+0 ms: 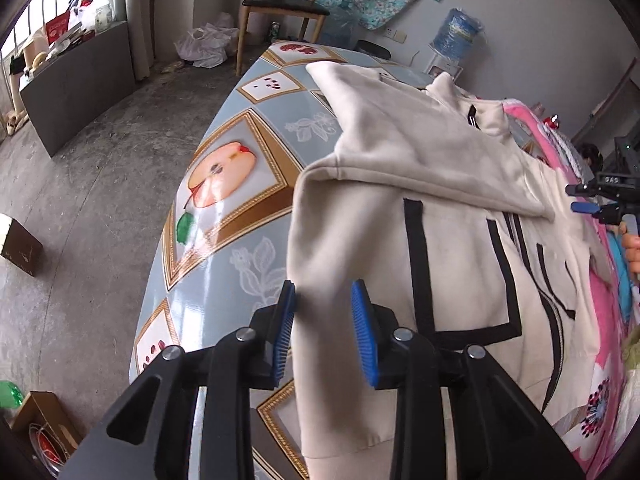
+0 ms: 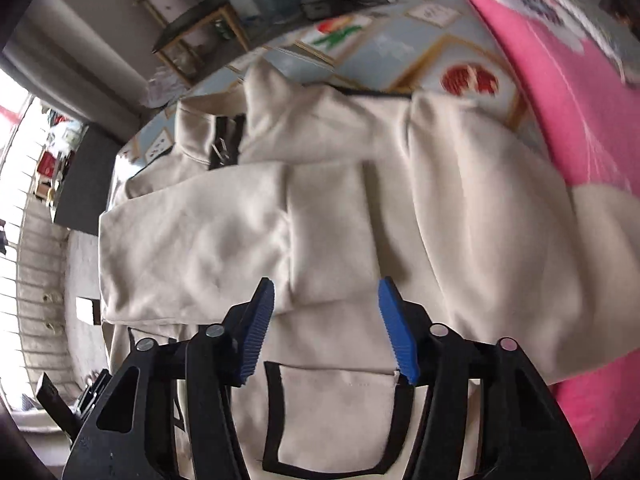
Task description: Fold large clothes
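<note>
A cream jacket (image 1: 432, 216) with black pocket trim and a black zip lies spread on the fruit-patterned tablecloth (image 1: 224, 184). One sleeve (image 1: 400, 148) is folded across its chest. My left gripper (image 1: 324, 326) hovers at the jacket's near left edge. Its blue pads stand apart, with the cloth edge below the gap and not pinched. My right gripper (image 2: 328, 324) is open above the folded sleeve (image 2: 224, 236), just above a black-trimmed pocket (image 2: 336, 420), holding nothing. In the left wrist view the right gripper (image 1: 580, 198) also shows at the far right, held in a hand (image 1: 634, 248).
A pink flowered blanket (image 2: 560, 92) lies along the jacket's far side on the table. A wooden chair (image 1: 280, 4), a water-cooler bottle (image 1: 456, 32) and white bags (image 1: 204, 46) stand beyond the table. The table's left edge drops to a concrete floor (image 1: 88, 184) with boxes (image 1: 22, 244).
</note>
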`<state>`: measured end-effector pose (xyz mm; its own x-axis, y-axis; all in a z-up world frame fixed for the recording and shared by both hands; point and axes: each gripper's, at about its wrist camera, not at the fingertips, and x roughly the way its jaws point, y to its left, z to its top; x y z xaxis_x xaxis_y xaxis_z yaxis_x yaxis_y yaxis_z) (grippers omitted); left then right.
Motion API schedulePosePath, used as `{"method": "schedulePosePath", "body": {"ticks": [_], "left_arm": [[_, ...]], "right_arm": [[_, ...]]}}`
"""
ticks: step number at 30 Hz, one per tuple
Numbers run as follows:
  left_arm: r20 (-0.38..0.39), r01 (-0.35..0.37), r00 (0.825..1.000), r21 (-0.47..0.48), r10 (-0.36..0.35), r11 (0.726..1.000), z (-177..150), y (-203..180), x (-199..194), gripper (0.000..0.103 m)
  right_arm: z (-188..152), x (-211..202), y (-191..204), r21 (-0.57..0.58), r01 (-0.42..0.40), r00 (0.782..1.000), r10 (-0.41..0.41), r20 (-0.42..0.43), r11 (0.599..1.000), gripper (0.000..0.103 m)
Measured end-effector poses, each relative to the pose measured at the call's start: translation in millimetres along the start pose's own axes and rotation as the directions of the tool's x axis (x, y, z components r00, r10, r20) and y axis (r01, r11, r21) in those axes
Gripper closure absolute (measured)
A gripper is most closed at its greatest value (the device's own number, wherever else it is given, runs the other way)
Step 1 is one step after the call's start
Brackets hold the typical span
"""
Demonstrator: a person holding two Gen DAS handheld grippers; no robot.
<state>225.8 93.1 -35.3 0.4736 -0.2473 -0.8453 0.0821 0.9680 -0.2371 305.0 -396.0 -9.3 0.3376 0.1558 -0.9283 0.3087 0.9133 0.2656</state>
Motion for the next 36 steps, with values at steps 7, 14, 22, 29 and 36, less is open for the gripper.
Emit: {"method": "schedulePosePath", "body": {"ticks": [7, 14, 22, 29, 36], "left_arm": [[0.045, -0.004, 0.999, 0.027, 0.002, 1.0, 30, -19, 5, 0.073], [0.055, -0.015, 0.998, 0.08, 0.01, 0.997, 75, -52, 24, 0.071], [0.049, -0.028, 0.999, 0.125, 0.022, 0.992, 105, -81, 46, 0.071], [0.04, -0.044, 0.998, 0.17, 0.038, 0.984, 111, -99, 60, 0.071], [0.025, -0.057, 0.998, 0.167, 0.054, 0.984, 117, -108, 82, 0.071]], "right_arm": [[-5, 31, -20, 0.06, -0.017, 0.999, 0.015, 0.03, 0.998, 0.068], [-13, -4, -13, 0.006, -0.027, 0.991, 0.026, 0.131, 1.0, 0.094], [-39, 7, -28, 0.084, -0.039, 0.997, 0.033, 0.075, 0.996, 0.094], [-35, -14, -6, 0.006, 0.079, 0.975, -0.078, 0.208, 0.997, 0.075], [-34, 14, 27, -0.151, 0.115, 0.979, -0.086, 0.185, 0.982, 0.074]]}}
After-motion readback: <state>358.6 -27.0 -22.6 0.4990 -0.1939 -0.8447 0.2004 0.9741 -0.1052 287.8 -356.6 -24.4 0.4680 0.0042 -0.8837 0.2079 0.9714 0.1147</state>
